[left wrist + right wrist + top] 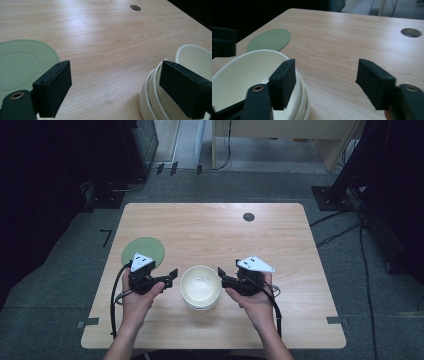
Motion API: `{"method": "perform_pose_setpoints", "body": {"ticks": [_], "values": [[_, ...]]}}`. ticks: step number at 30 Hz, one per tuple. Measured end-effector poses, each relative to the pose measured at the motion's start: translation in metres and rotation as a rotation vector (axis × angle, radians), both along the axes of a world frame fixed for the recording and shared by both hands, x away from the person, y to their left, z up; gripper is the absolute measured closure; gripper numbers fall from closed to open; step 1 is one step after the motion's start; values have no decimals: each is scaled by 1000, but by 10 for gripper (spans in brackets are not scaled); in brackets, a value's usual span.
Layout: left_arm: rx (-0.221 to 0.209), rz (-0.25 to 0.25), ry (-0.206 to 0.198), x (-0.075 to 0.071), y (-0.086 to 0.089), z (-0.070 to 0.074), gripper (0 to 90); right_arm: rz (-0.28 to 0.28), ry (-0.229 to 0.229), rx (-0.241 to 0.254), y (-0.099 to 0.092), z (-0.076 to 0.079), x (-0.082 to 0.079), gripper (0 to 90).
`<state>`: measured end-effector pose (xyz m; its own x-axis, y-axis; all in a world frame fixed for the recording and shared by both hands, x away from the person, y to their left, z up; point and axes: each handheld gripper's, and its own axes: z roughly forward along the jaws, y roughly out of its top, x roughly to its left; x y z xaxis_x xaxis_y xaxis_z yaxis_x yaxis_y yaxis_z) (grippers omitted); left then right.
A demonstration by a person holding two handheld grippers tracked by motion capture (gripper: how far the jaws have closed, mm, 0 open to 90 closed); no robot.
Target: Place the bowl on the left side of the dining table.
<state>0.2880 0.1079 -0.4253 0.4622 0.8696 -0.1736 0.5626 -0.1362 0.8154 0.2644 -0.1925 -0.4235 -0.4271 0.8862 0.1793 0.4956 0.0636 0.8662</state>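
- Bowls [200, 286]: a nested stack of cream-white bowls stands on the wooden table [215, 232], near the person's edge and about midway across, directly between the two grippers.
- Decisive relation: the stack lies inward of both tools. From the left gripper [173, 273] it sits toward the right; from the right gripper [220, 272] it sits toward the left. Both point at the rim from opposite sides.
- Nearness: the right gripper appears the closer. In the high view its tips stand just beside the rim, while the left tips are near but apart from it.
- Left gripper [115, 87]: jaws spread wide with bare tabletop between them. In its own view the stack [160, 100] sits behind the right-hand jaw, not between the pads. Nothing is gripped.
- Right gripper [325, 82]: jaws parted, with bare tabletop between them and no wall between the pads. In its own view the left-hand jaw overlaps the rim of the stack [244, 75]; whether it touches cannot be told. Nothing is gripped.
- Long axis: none to note. The bowls are round, so the rim offers the same hold from any side.
- Appearance of the stack: smooth, glossy, glazed-looking walls. Several rims show closely layered at the side, so at least three pieces sit one in another; the exact count is uncertain. The top bowl is upright and empty.
- Adjacent item: a flat pale-green plate [145, 249] lies beyond the left gripper, well apart from the stack.
- Judgement: the coming move likely calls for one jaw inside the top rim and one outside it.
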Motion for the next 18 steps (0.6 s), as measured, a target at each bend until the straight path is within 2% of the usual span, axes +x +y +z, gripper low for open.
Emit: {"method": "perform_pose_setpoints", "body": {"ticks": [3, 5, 6, 10, 13, 18], "values": [[-7, -18, 6, -2, -4, 0, 105, 47, 26, 34, 7, -1, 1, 465], [-7, -25, 3, -3, -6, 0, 105, 93, 48, 64, 11, -1, 2, 503], [-8, -22, 2, -4, -7, 0, 110, 96, 47, 64, 12, -1, 2, 517], [-37, -35, -2, -6, -7, 4, 120, 79, 40, 29, 19, -4, 2, 596], [-41, -41, -8, -8, -8, 6, 120, 82, 57, 16, 23, -8, 4, 648], [-34, -79, -2, -10, -17, 5, 121, 79, 85, -45, 31, -13, 4, 668]]}}
